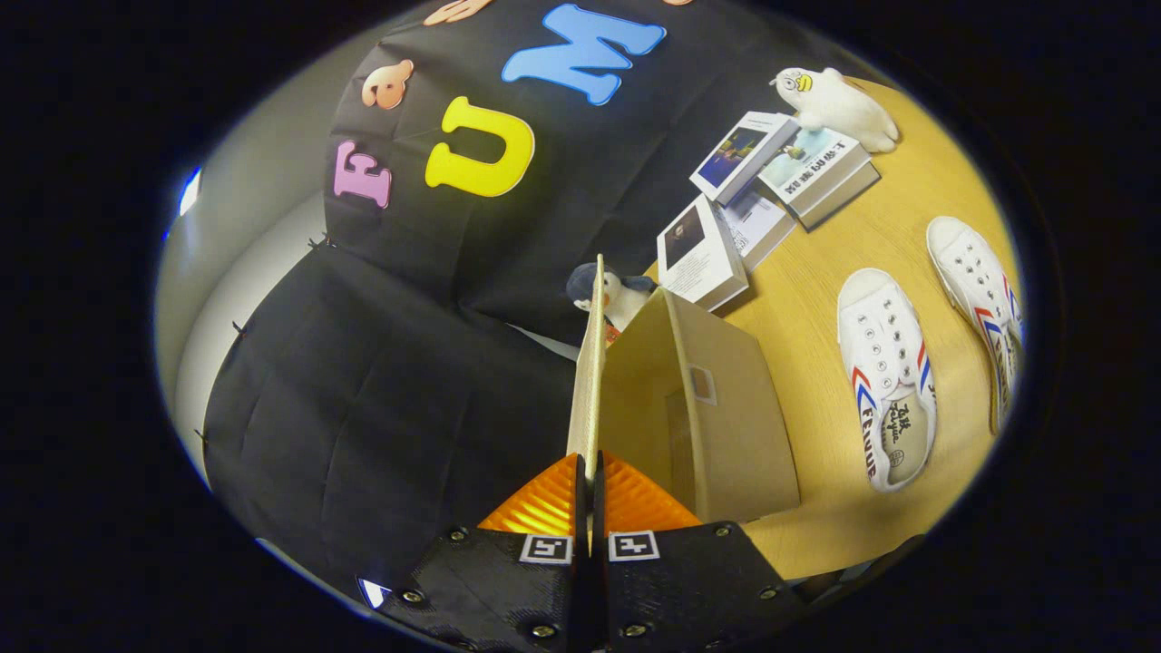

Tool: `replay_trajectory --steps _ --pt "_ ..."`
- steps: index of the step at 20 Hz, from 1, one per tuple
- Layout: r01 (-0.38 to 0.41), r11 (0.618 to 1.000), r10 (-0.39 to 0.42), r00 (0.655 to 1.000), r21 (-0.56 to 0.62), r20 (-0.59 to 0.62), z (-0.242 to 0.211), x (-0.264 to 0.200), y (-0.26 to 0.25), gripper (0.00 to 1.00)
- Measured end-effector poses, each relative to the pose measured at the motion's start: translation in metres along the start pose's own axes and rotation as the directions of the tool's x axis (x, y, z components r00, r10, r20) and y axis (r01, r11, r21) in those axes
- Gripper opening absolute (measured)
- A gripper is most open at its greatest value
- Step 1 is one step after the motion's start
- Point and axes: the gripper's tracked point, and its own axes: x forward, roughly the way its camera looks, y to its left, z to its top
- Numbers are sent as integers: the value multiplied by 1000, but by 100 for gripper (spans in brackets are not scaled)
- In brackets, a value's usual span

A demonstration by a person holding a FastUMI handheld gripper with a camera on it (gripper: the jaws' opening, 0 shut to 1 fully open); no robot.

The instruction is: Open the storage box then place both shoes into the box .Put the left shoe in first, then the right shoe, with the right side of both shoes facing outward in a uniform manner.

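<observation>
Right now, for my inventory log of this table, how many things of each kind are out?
Shoes: 2
Books: 4
Plush toys: 2
Cardboard box: 1, its lid pinched in the gripper
Total: 9

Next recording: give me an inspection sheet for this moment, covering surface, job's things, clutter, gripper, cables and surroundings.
Surface: wooden table.
Job's things: cardboard box with lid raised on edge; two white shoes lie on the table beside the box, outside it.
Clutter: books, white plush, small plush behind the box.
Gripper: gripper shut on the lid.
Cables: nothing seen.
Surroundings: black cloth wall.
</observation>
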Motion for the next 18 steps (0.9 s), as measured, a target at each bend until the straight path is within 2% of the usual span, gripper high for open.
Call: replay_trajectory --steps 8,18 --pt "-4 983 3 1000 -183 -5 -3 20 70 0" --pt "-76 952 60 996 -295 -63 -41 65 151 0"
